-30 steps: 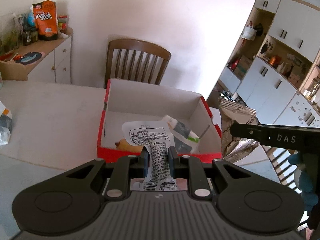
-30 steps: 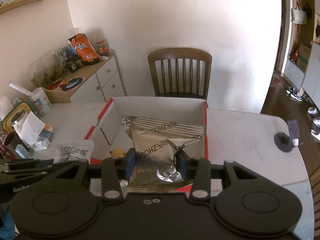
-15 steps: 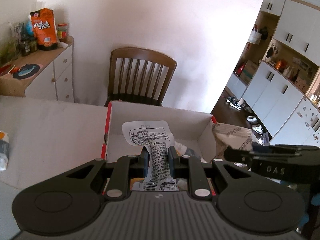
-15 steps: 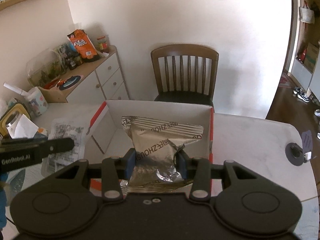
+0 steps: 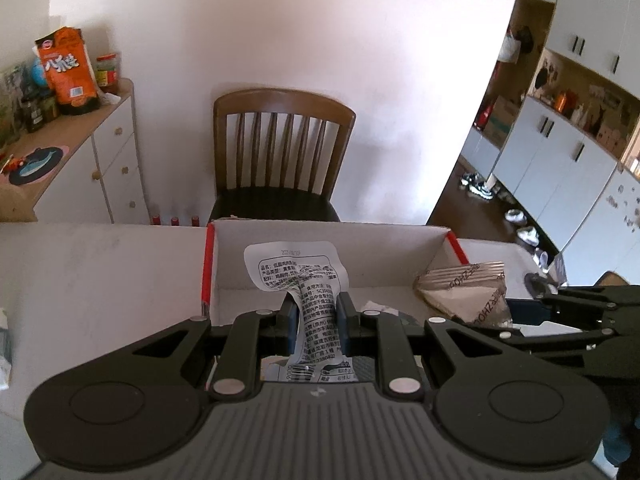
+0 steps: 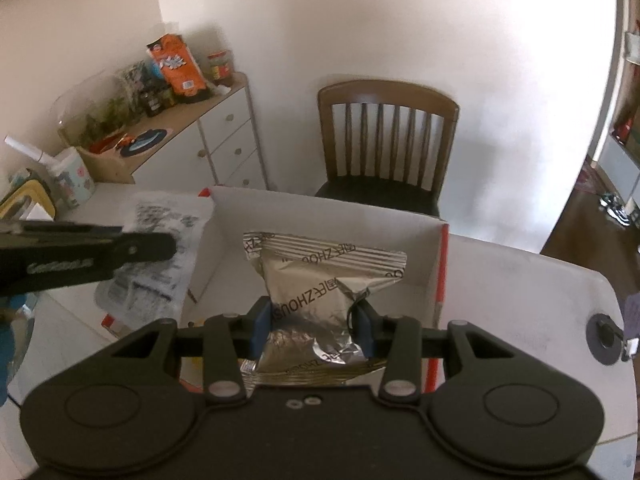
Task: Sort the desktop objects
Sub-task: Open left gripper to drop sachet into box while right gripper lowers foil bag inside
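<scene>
While held over the red-edged white box (image 5: 328,256) at frame centre: white printed packet (image 5: 298,276), pinched in left hand-held gripper (image 5: 316,318); silver foil bag (image 6: 320,280), clamped in right hand-held gripper (image 6: 314,326). Beneath: white desk (image 5: 100,272).

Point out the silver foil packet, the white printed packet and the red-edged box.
silver foil packet (image 6: 320,292), right wrist view, on its crinkled front above the pads.
white printed packet (image 5: 296,270), left wrist view, on its printed upper panel.
red-edged box (image 6: 320,216), right wrist view, on its white far wall.
</scene>
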